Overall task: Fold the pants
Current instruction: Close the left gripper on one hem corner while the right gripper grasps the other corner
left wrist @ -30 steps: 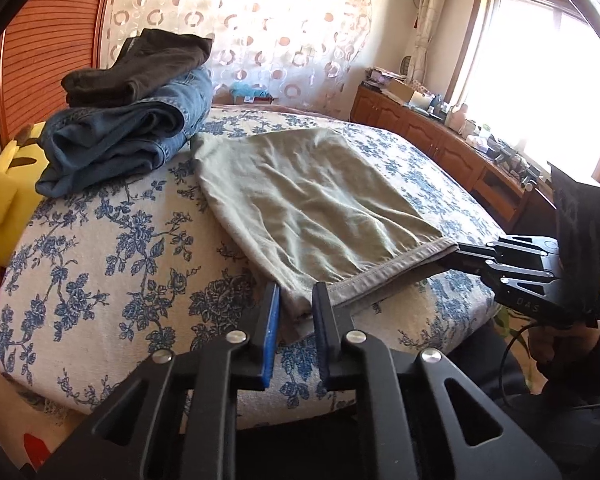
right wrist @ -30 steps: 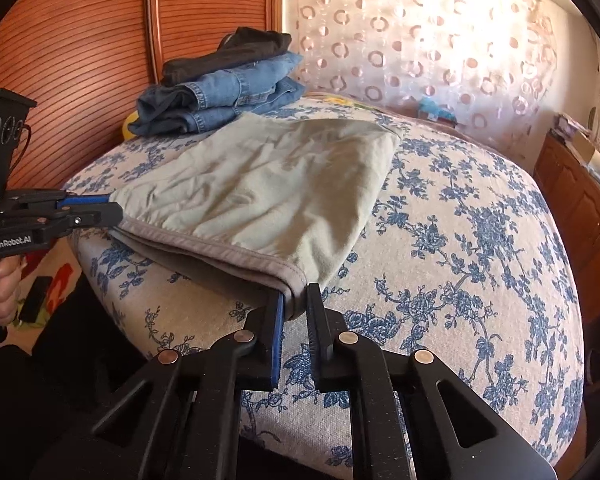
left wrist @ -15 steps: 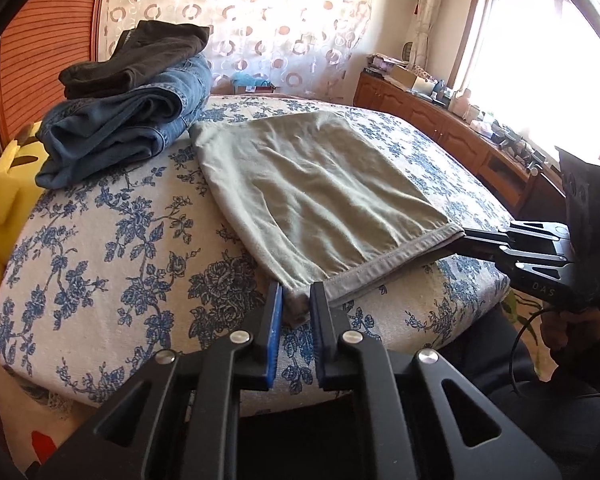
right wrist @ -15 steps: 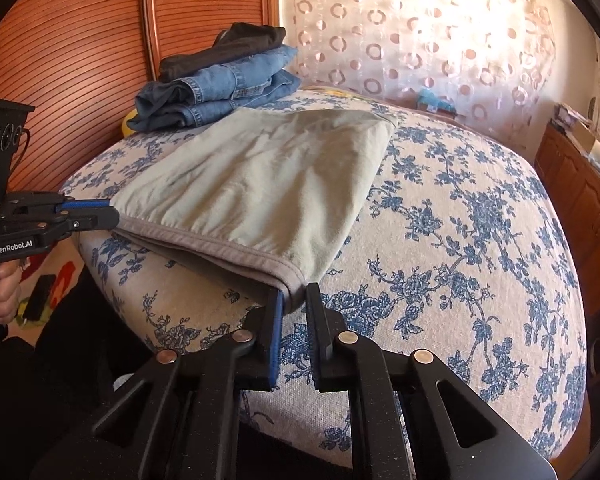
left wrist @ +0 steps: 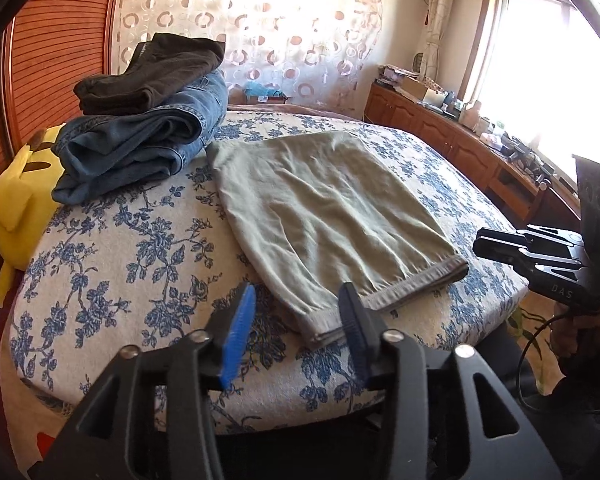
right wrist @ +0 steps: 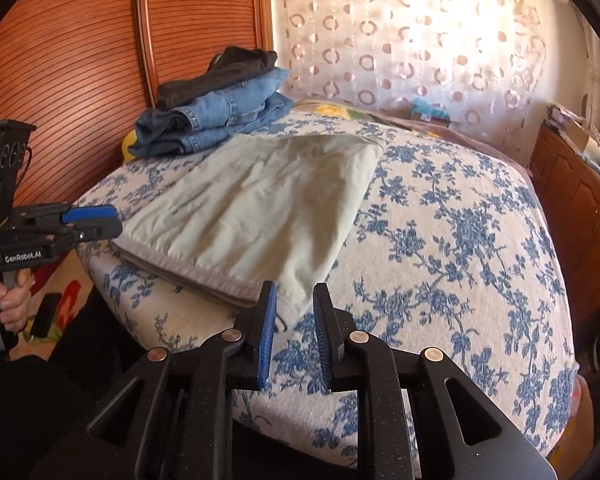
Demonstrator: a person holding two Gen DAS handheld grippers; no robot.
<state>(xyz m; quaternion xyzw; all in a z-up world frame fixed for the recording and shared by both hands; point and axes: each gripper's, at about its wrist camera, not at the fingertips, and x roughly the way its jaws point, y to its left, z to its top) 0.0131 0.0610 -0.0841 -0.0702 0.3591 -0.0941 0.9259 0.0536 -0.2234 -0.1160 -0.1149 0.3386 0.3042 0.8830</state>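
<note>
Pants (left wrist: 332,216), olive-grey, folded flat on the bed (left wrist: 132,240), hem edge at the near side of the mattress. Nothing is lifted; the fabric lies slack.

Left gripper (left wrist: 296,332): jaws have just been opening and now stand well apart. The hem corner sits between them, against the right-hand pad, but isn't pinched.

Right gripper (right wrist: 294,336): jaws have also just been opening, with a narrower gap. The other hem corner reaches down to the gap between the tips; the pads are not pressing on it. In the left wrist view this gripper sits just off the hem's right end, clear of the cloth.

Readable text:
- "GenRobot.AI" on the side of the left gripper body, in the right wrist view.
- "DAS" on the right gripper body, in the left wrist view.

A hand (right wrist: 10,300) grips the left gripper's handle at lower left of the right wrist view.

Behind the pants: jeans (left wrist: 140,148) folded near the headboard, with a dark garment (left wrist: 152,72) stacked on top. A yellow plush (left wrist: 16,200) sits at the bed's left edge. A wooden sideboard (left wrist: 460,148) under the window carries clutter, too small to read any labels.
</note>
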